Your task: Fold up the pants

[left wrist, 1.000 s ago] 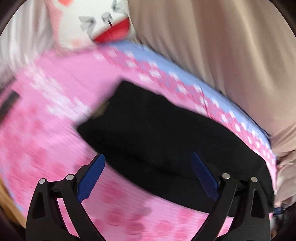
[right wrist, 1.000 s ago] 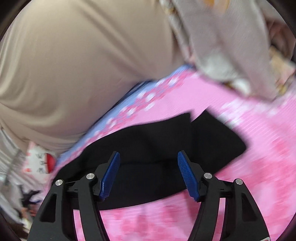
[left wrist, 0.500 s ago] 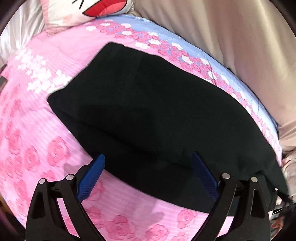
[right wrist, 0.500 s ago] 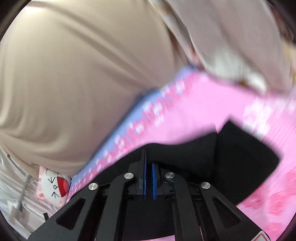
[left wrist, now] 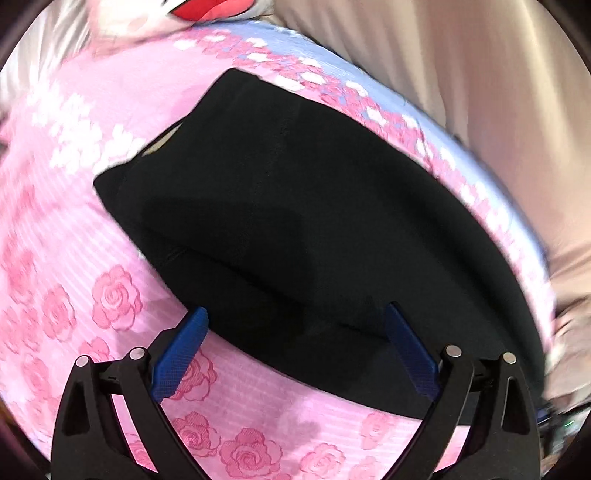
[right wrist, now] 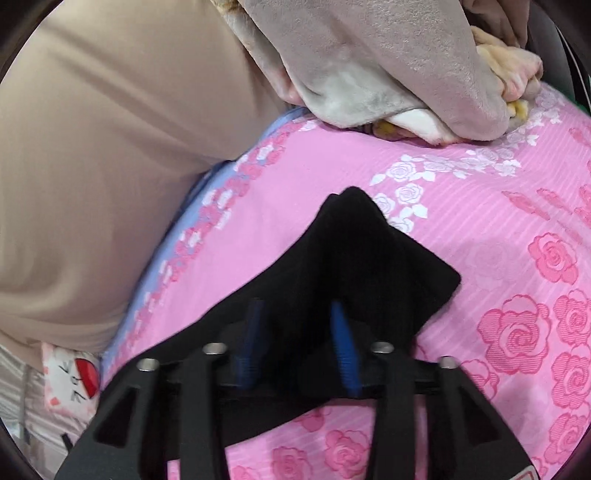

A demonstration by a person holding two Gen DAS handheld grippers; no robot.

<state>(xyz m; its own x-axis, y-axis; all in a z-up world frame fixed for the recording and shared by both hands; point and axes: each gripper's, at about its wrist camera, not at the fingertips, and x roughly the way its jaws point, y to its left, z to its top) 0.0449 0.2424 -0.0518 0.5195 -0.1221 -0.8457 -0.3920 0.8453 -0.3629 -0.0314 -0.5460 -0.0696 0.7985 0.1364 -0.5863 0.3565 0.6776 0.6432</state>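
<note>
The black pants [left wrist: 314,206] lie folded lengthwise on a pink rose-print bedspread [left wrist: 59,258]. My left gripper [left wrist: 295,347] is open, its blue fingers [left wrist: 184,347] spread at the near edge of the pants, holding nothing. In the right wrist view the leg end of the pants [right wrist: 369,266] is bunched up between the blue fingers [right wrist: 341,347] of my right gripper [right wrist: 295,343], which are partly apart with the black cloth between them.
A beige curtain [left wrist: 480,74] hangs along the far side of the bed. A white cartoon pillow [left wrist: 192,11] lies at the head. A grey and cream blanket [right wrist: 406,74] is heaped at the far end in the right wrist view.
My right gripper was shut tight on the leg end half a second ago; its fingers now stand partly apart and lower over the bed. The left view shifted slightly.
</note>
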